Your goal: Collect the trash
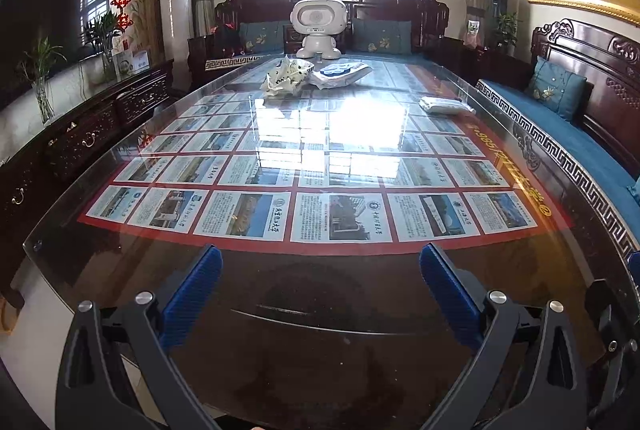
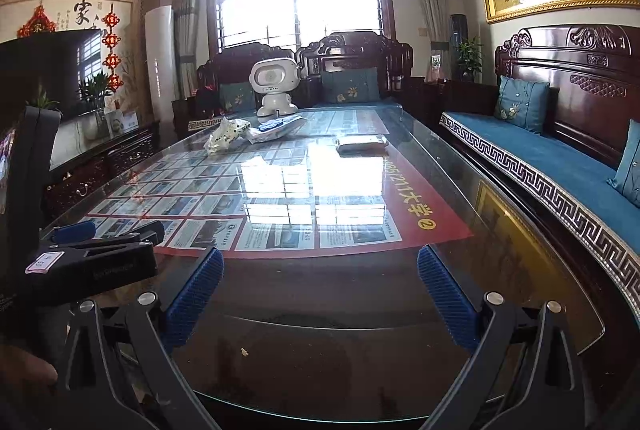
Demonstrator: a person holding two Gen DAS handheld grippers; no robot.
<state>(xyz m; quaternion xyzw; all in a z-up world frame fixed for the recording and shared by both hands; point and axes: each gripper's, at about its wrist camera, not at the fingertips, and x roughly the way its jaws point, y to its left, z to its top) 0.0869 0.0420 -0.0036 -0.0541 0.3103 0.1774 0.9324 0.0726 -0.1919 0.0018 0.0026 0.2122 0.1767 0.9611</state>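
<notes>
— Both claws sat at the near end of the bench [image 1: 320,330], didn't they? Left claw [image 1: 320,262] spread wide and empty, right claw [image 2: 320,262] just the same, nothing between the blue pads.

— Yes, and the trash lay well apart from them, at the far end. I counted three pieces: one crumpled white bag [image 1: 285,76], one flat wrapper with blue print [image 1: 342,72] just beside it, and one folded white packet [image 1: 444,105] off toward the sofa side.

— Anything else up there?

— One white toy robot [image 1: 318,30] standing behind the wrappers, which I judged not trash.

— So how to go about it?

— Reach far along the glass, I'd say, keep the fingers parted until they straddle the crumpled bag, then pinch a raised fold rather than scrape the glass.
</notes>
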